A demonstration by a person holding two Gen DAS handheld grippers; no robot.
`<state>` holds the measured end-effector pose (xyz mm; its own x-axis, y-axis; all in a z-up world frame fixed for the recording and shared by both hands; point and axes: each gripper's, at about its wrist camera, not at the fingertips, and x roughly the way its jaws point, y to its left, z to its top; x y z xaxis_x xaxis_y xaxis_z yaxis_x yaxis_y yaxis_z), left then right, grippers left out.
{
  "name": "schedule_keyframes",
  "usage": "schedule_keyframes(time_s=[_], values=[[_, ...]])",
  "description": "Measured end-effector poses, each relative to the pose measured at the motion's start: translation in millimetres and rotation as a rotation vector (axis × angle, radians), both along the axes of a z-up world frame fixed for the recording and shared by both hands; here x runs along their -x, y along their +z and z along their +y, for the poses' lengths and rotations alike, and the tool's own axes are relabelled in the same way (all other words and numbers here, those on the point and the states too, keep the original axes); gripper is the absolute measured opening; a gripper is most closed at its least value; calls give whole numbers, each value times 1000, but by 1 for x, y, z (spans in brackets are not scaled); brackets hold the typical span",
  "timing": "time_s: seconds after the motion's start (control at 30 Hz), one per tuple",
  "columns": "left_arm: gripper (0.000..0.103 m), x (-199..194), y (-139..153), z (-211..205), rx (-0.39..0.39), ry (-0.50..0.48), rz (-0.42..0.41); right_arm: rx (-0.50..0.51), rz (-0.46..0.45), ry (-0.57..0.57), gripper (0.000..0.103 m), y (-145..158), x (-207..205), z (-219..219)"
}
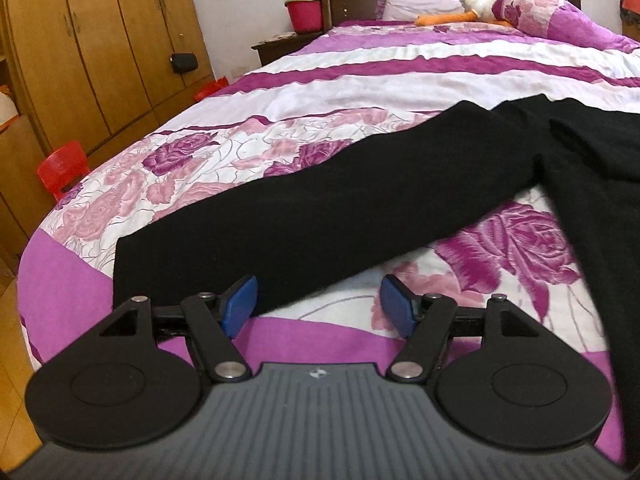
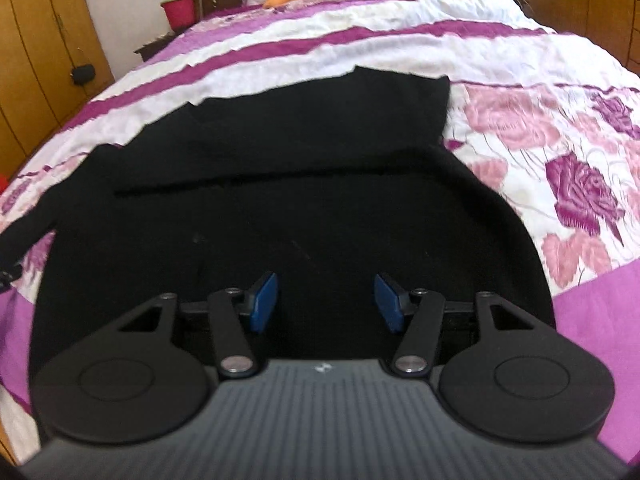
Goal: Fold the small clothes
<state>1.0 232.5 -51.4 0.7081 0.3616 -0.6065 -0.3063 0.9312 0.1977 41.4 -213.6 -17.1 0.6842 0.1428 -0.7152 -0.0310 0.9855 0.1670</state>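
A black long-sleeved garment (image 1: 320, 204) lies flat on the floral purple bedspread (image 1: 192, 176). In the left wrist view one sleeve stretches from the body at the right down to its cuff at the lower left. My left gripper (image 1: 318, 306) is open, its blue pads (image 1: 240, 304) just above the cuff end of the sleeve. In the right wrist view the garment's body (image 2: 280, 208) fills the middle, its right part folded over. My right gripper (image 2: 326, 302) is open and empty, hovering over the near edge of the body.
A wooden wardrobe (image 1: 92, 52) and a red stool (image 1: 64, 168) stand left of the bed. A red bucket (image 1: 305, 12) sits on a nightstand by the headboard. Pillows and a plush toy (image 1: 472, 6) lie at the bed's far end. A wooden cabinet (image 2: 592, 4) stands at the right.
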Motion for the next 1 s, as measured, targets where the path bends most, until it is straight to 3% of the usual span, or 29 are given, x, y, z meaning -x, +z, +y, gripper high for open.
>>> schedule_keyframes(time_s=[0.13, 0.27, 0.43, 0.5, 0.57, 0.63, 0.67, 0.77, 1.0], values=[[74, -5, -4, 4, -16, 14, -18, 14, -1, 6, 55, -7, 1, 2], [82, -10, -11, 7, -49, 26, -30, -3, 2, 5, 64, -13, 0, 1], [82, -14, -15, 15, -29, 60, -67, -45, -2, -4, 67, -18, 1, -3], [74, -15, -16, 13, -45, 68, -84, -59, -9, -4, 67, -19, 2, -5], [45, -15, -15, 10, -62, 83, -102, -63, -14, 2, 67, -19, 3, -6], [22, -16, -12, 9, -75, 112, -115, -70, -18, 1, 67, -19, 4, -7], [16, -16, -10, 9, -73, 125, -124, -74, -18, 0, 67, -19, 4, -7], [9, -12, 1, 12, -24, 138, -184, -98, -19, -9, 67, -18, 3, -9], [7, -8, 43, 2, 15, 145, -337, -214, -31, -47, 68, -14, 4, -22]])
